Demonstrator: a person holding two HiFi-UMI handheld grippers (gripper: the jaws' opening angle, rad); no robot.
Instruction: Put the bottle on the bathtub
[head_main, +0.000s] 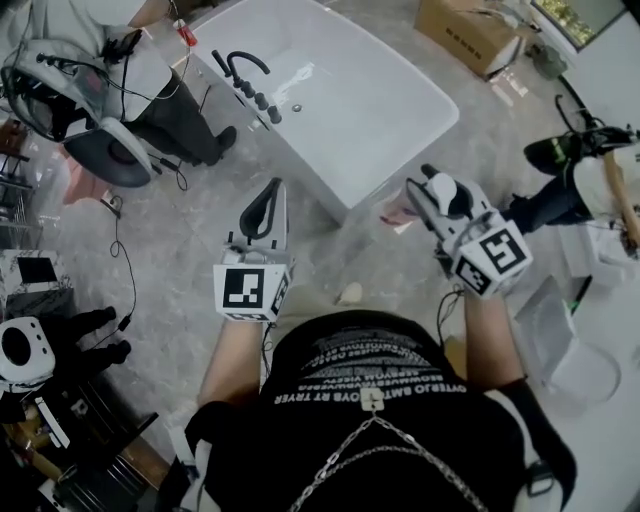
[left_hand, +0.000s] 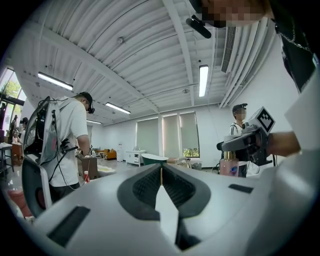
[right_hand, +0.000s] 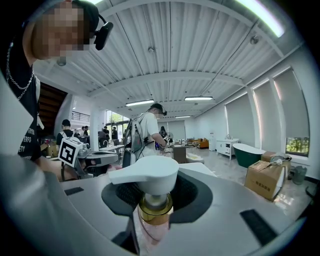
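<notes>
The right gripper's (right_hand: 156, 192) pads (right_hand: 194, 194) pinch the bottle (right_hand: 150, 227) high up, at the neck just under its white pump head (right_hand: 146, 175). The gold collar (right_hand: 155, 207) and the pink body hang below the pads, clear of any surface. The left gripper view shows the same thing from the side: the bottle dangles beneath the jaws, roughly upright.

The bottle looks like smooth, stiff plastic, so it is probably slippery on the body but not fragile. How heavy it is I cannot tell, since the fill level does not show. The neck seems a fair place to hold it, because the pump head's underside gives the pads a ledge to catch on. Held this high, though, the body may swing, and a pump stem can give a little.

The left gripper's (left_hand: 161, 176) fingers are pressed together with nothing between them.

Ahead of both sets of fingertips, not yet under the bottle, lies the white bathtub (head_main: 380, 100). Its near corner is closest to the right fingers, and the black faucet (head_main: 243, 68) stands on the far edge. The rim looks glossy, so the base likely needs to land flat.
</notes>
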